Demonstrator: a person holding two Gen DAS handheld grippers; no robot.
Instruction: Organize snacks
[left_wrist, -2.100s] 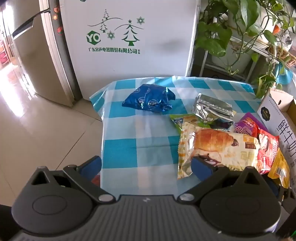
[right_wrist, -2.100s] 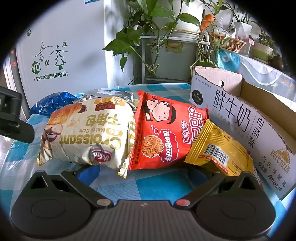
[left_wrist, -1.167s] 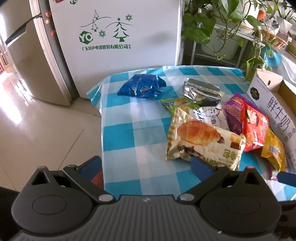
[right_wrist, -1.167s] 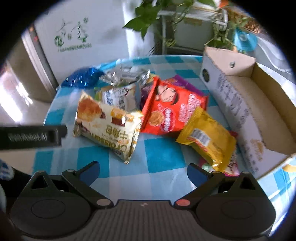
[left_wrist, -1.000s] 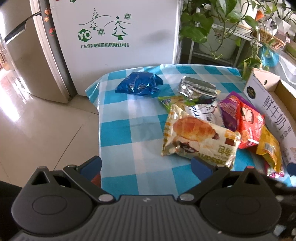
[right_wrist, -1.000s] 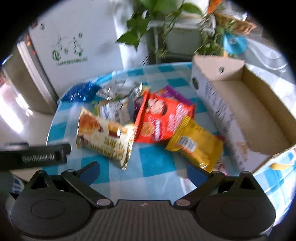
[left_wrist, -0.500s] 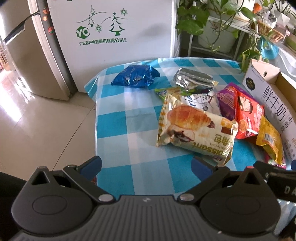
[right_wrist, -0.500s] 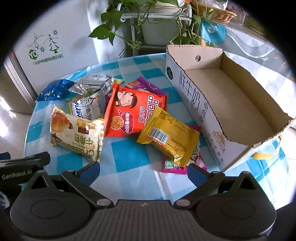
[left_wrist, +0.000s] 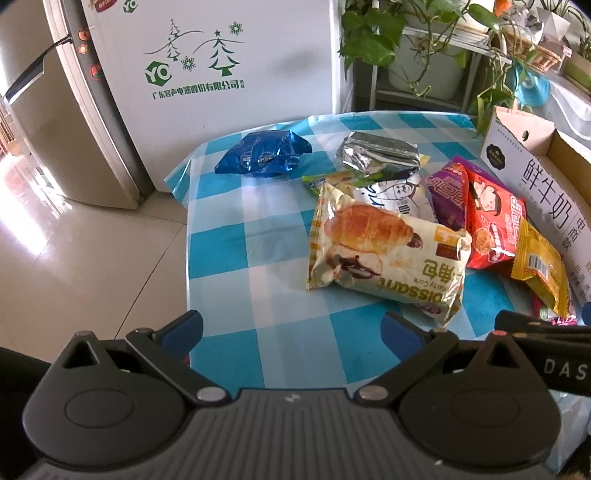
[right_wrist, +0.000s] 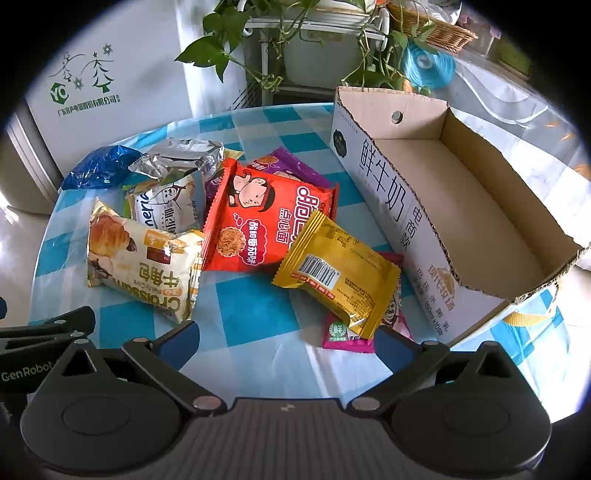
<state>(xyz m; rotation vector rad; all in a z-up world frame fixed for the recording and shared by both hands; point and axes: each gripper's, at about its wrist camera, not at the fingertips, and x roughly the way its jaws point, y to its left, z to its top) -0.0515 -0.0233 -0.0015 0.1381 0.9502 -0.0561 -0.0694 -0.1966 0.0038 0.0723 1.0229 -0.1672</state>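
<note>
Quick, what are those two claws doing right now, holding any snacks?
Left claw: open, holding nothing.
Right claw: open, holding nothing.

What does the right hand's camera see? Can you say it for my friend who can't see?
Snack packets lie scattered on a blue checked tablecloth beside an empty cardboard box. A yellow packet lies nearest the open right gripper, overlapping a red packet.

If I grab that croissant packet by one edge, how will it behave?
The croissant packet looks puffy and air-filled, so it is probably light and would sag or swing from one edge. Its glossy, crinkled film may slip between gripper pads. A hard squeeze mid-body would likely squash the pastry.
</note>
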